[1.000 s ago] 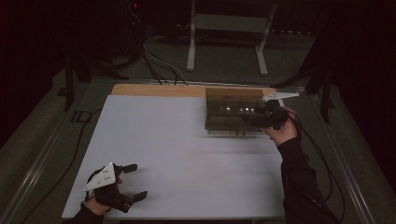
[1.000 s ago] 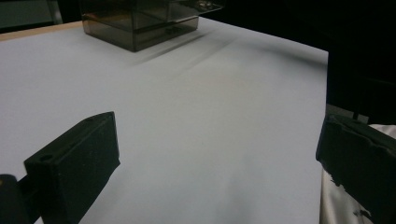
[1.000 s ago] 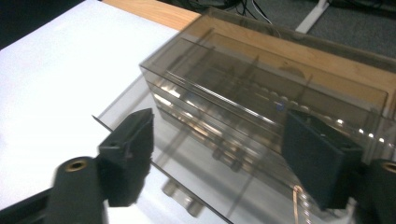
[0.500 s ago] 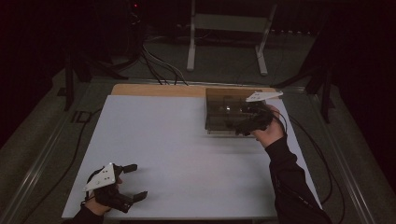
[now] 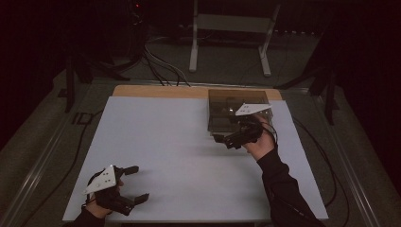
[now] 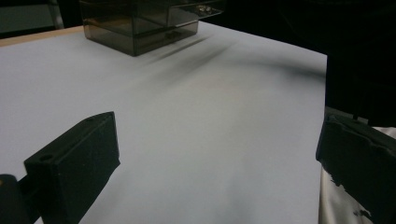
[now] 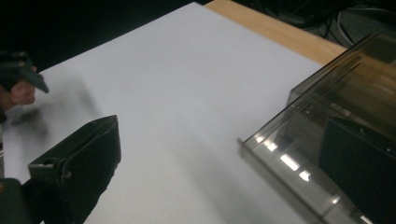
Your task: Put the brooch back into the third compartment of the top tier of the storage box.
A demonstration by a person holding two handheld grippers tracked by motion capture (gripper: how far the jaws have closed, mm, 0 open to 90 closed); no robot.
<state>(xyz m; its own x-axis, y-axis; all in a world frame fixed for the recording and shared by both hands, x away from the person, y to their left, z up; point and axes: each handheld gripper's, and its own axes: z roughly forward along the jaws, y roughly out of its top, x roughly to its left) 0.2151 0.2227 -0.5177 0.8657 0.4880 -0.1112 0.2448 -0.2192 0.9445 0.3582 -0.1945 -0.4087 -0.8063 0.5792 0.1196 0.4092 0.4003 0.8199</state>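
A smoky see-through drawer box point(image 5: 236, 105) stands at the back right of the white table point(image 5: 179, 142). My right gripper point(image 5: 226, 141) hovers at the box's near front corner and points left. Its jaws have just been opening and now stand wide. In the right gripper view point(image 7: 219, 158) a drawer point(image 7: 303, 140) juts out of the box; its front corner lies between the jaws, one jaw shows through the plastic, and no pad presses on it. My left gripper point(image 5: 138, 183) rests open at the front left with only bare table between its jaws point(image 6: 215, 154). The box point(image 6: 135, 28) is far off.
A strip of bare wood point(image 5: 156, 91) runs along the table's far edge. Behind it on the floor are a metal stand point(image 5: 227, 38) and cables point(image 5: 161, 66). The other hand with its gripper point(image 7: 18, 84) sits at the left of the right gripper view.
My right hand has moved left and toward the person, from the box's right end to its near front corner. The left gripper has stayed put.
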